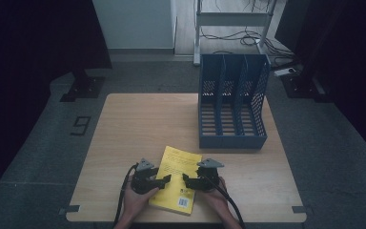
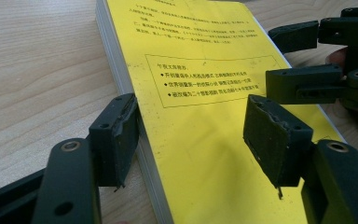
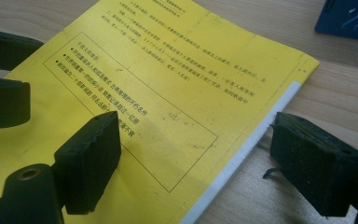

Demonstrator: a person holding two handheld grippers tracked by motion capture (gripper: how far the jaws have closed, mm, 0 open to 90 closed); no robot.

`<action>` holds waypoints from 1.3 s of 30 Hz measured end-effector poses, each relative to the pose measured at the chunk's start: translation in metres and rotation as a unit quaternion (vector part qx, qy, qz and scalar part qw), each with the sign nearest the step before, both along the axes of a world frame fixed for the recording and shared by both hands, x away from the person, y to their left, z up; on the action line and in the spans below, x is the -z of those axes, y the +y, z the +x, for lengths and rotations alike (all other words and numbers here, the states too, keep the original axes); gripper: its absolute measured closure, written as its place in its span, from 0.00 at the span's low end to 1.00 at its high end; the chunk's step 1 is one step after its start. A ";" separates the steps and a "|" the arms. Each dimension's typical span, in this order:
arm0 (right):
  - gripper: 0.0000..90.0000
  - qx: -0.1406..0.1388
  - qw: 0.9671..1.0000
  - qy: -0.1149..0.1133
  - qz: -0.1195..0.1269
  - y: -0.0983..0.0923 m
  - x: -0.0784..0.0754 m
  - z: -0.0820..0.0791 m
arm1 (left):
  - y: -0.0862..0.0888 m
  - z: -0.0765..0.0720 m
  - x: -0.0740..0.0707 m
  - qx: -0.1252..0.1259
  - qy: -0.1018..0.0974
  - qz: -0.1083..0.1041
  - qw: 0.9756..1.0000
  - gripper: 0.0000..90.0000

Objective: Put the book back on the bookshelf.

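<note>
Open tools (image 2: 191, 140) straddling yellow book (image 2: 205, 116)

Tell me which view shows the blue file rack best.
The high view: the whole blue file rack stands upright on the table with its three slots visible. The right gripper view catches just a blue corner of it at the top right edge.

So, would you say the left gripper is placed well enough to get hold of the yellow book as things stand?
Probably yes. The left gripper is open, one jaw beside the page edge of the yellow book and the other over its cover, with nothing between them. The right gripper hovers at the opposite edge, apart from it.
</note>
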State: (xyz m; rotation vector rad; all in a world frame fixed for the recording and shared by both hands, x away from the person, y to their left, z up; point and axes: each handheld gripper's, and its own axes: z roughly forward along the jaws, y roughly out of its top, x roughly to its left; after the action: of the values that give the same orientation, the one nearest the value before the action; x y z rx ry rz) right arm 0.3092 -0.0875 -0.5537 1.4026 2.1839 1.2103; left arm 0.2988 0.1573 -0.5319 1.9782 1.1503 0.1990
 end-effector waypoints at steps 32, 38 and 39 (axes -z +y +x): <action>0.18 0.000 1.000 0.000 0.003 0.000 0.000 0.000 | 0.009 -0.001 -0.007 -0.001 0.023 -0.102 0.995 0.44; 0.18 -0.001 1.000 0.000 0.002 0.000 0.000 0.000 | 0.009 0.001 -0.004 -0.008 0.035 -0.105 0.994 0.43; 0.18 -0.001 1.000 0.000 0.002 0.000 0.000 0.000 | 0.010 0.002 -0.003 -0.009 0.037 -0.110 0.993 0.43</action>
State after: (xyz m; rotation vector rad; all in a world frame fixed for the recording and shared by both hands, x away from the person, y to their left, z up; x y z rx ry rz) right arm 0.3097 -0.0879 -0.5538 1.4034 2.1838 1.2161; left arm 0.3004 0.1671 -0.5286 1.7929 1.1854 0.0060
